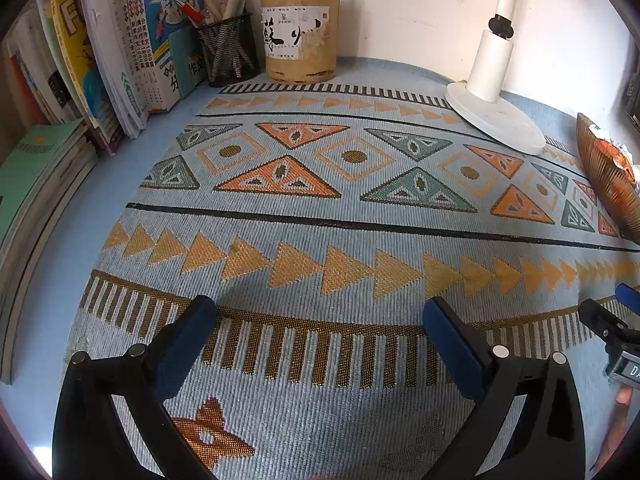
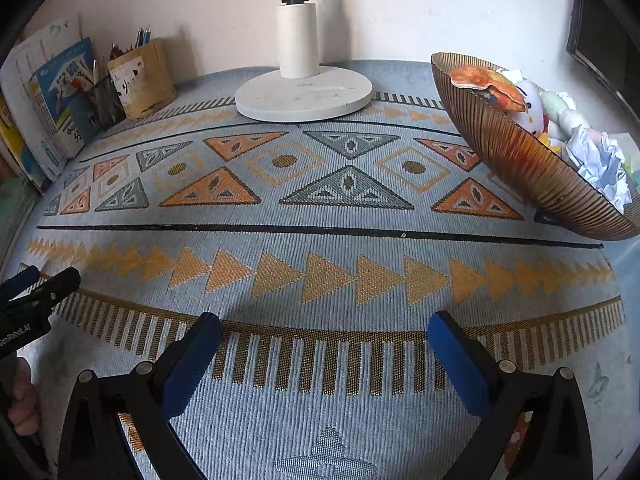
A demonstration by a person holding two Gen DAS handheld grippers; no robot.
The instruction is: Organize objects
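Note:
My left gripper [image 1: 320, 312] is open and empty, low over the patterned blue mat [image 1: 320, 216]. My right gripper [image 2: 325, 328] is open and empty over the same mat [image 2: 320, 240]. Each gripper shows at the edge of the other's view: the right gripper [image 1: 616, 312] at the right, the left gripper [image 2: 36, 284] at the left. A ribbed amber bowl [image 2: 516, 156] at the right holds a plush toy [image 2: 528, 106], an orange cloth item [image 2: 486, 82] and crumpled paper [image 2: 600, 160]. Its rim shows in the left wrist view [image 1: 608, 176].
A white lamp base [image 2: 304, 96] stands at the back middle, also in the left wrist view [image 1: 496, 116]. A bamboo pen holder [image 1: 300, 38] and a black mesh pen cup [image 1: 228, 50] stand at the back left. Books [image 1: 132, 48] lean at the left, over a green stack [image 1: 36, 176].

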